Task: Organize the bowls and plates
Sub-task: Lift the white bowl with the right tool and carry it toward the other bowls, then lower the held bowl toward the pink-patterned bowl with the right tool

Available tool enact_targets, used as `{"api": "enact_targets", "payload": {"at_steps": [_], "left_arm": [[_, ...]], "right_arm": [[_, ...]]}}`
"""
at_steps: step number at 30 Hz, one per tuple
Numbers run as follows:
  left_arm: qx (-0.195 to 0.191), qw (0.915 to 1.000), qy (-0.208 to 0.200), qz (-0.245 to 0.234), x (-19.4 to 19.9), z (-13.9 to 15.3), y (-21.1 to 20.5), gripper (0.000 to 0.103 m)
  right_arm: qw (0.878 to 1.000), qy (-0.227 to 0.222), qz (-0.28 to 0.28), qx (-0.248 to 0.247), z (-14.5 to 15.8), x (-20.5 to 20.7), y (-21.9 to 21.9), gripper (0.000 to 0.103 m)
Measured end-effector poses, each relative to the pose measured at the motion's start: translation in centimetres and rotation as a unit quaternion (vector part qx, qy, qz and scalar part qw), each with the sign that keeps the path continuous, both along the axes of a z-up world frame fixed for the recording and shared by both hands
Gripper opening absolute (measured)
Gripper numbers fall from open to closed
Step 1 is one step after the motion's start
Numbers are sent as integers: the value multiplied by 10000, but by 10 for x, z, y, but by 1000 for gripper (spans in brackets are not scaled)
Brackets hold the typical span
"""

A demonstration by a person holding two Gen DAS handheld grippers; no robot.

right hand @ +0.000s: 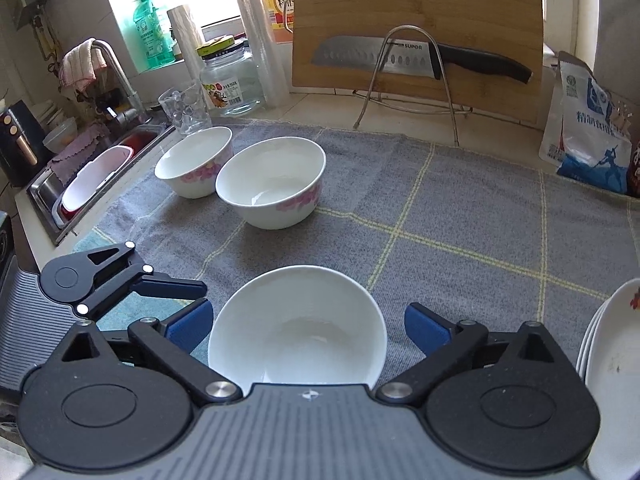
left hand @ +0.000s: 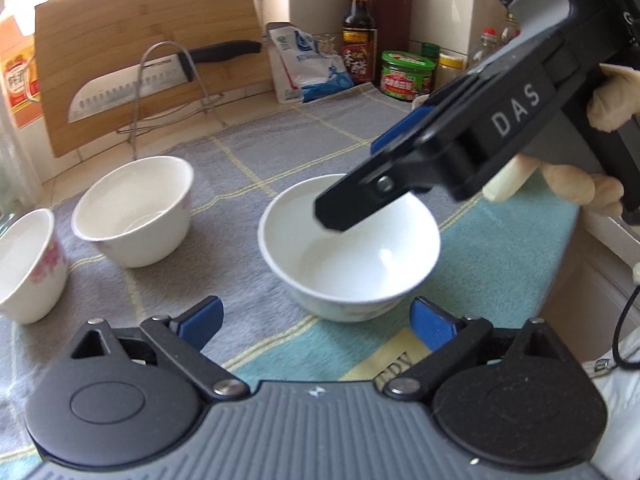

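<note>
upright, plain bowl (right hand: 296, 326) mouth up; right gripper (right hand: 306, 330) agape.

The plate stack (right hand: 612, 368) gets chopped off by the right edge, so no count. Right hand-held gripper (left hand: 360, 184) covers part of the plain bowl's (left hand: 352, 256) rim. Leftmost flowered bowl (left hand: 28, 264) runs out of frame.

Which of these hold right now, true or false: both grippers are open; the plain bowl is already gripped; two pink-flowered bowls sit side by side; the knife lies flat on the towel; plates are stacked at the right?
1. Both the left gripper and right gripper are open. True.
2. The plain bowl is gripped. False: it sits between open fingers, unclamped.
3. Two flowered bowls sit side by side. True.
4. The knife lies on the towel. False: it rests on a wire rack.
5. Plates are stacked at the right. True.
</note>
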State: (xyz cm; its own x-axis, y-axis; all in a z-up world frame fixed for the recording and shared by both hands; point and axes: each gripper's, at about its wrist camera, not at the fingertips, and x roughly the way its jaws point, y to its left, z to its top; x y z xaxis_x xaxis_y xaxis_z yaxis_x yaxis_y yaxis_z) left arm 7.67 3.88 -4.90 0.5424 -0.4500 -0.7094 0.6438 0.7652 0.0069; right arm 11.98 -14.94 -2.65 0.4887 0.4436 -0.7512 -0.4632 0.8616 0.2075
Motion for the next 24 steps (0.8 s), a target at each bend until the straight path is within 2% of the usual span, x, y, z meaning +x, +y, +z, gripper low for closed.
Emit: {"api": "enact_targets", "payload": {"at_steps": [5, 11, 17, 24], "left_arm": [[83, 9987, -163, 467, 5, 7, 25, 100], [81, 9943, -322, 1018, 31, 2, 48, 101], [-51, 9895, -547, 1334, 55, -3, 59, 101], [-91, 9883, -663, 1372, 74, -10, 52, 101]], "right_arm": [[9970, -490, 312, -512, 14, 6, 15, 103], [9919, -827, 573, -772, 22, 29, 34, 103], [9909, -800, 699, -824, 20, 57, 52, 103], [9937, -533, 785, -602, 10, 89, 64, 103]]}}
